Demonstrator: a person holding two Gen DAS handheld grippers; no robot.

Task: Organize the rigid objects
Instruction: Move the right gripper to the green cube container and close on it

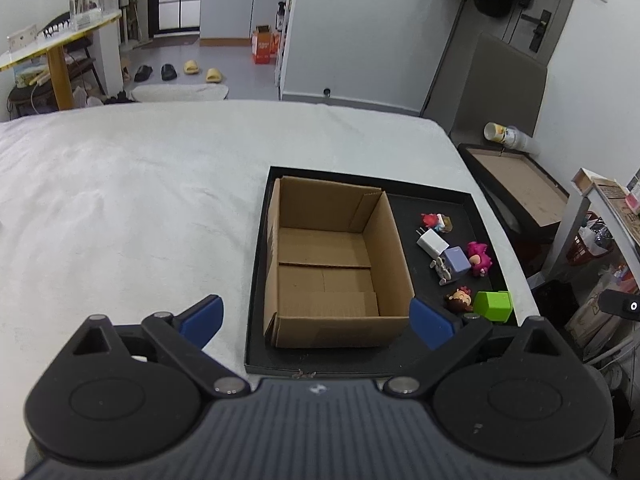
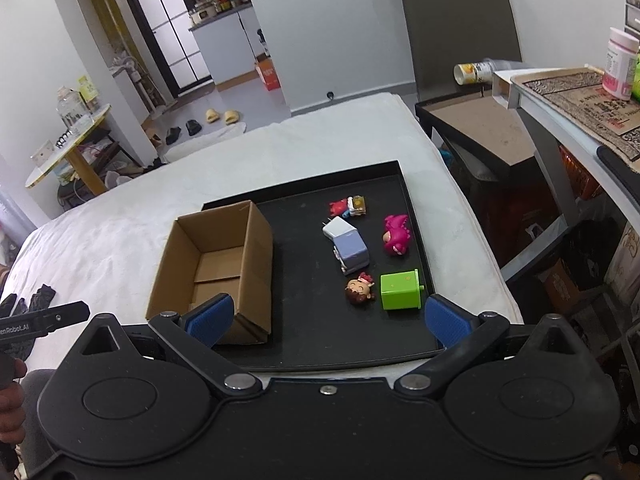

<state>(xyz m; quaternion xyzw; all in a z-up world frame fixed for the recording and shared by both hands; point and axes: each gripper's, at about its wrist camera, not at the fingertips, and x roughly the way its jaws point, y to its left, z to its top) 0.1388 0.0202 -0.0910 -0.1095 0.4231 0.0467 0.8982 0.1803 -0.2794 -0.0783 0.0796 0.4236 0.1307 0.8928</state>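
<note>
Right wrist, green block (image 2: pixel 400 290) between spread tongs (image 2: pixel 328 318)

The right claw (image 2: pixel 328 320) hangs wide open over the near edge of a black tray (image 2: pixel 404 184) on the bed (image 2: pixel 120 236). An empty box (image 2: pixel 256 264) fills the tray's left side. Right of it lie a green cube (image 2: pixel 400 290), a doll (image 2: pixel 359 290), a pink dinosaur (image 2: pixel 397 236), a lilac block (image 2: pixel 351 246) touching a white charger (image 2: pixel 335 227), and a small red toy (image 2: pixel 347 206).
</note>
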